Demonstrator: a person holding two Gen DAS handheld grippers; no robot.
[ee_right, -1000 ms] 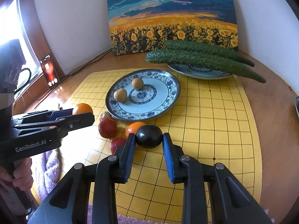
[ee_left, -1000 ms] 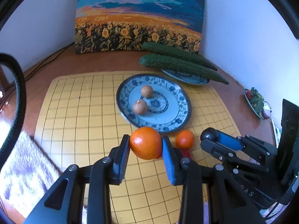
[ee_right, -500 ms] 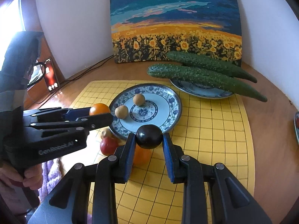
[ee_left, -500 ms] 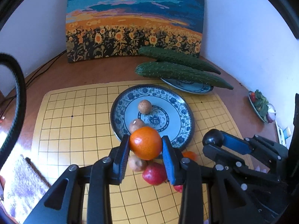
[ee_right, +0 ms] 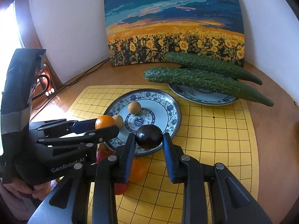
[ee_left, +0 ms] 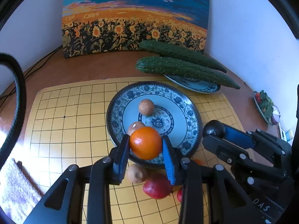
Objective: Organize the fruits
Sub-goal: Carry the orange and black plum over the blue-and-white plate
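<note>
change: both claws had advanced from the mat to over the blue-patterned plate (ee_left: 188, 110)
left claw (ee_left: 145, 143): clenched on orange (ee_left: 145, 142)
right claw (ee_right: 149, 139): clenched on dark plum (ee_right: 149, 136)
meaning: drop-off looked imminent

Lived-in home, likely a dining or sitting corner. Round wooden table (ee_right: 271, 130) pushed against plain white walls. Leaning on the wall at 12 o'clock, a sunflower-field painting (ee_right: 173, 24). On the tabletop, a yellow grid-lined mat (ee_left: 74, 123) holding a blue-and-white patterned china plate (ee_left: 186, 112). At 1 o'clock, two cucumbers (ee_right: 205, 78) across a second plate (ee_right: 203, 97). At 9 o'clock, cables (ee_right: 84, 74) trailing toward a bright window.
</note>
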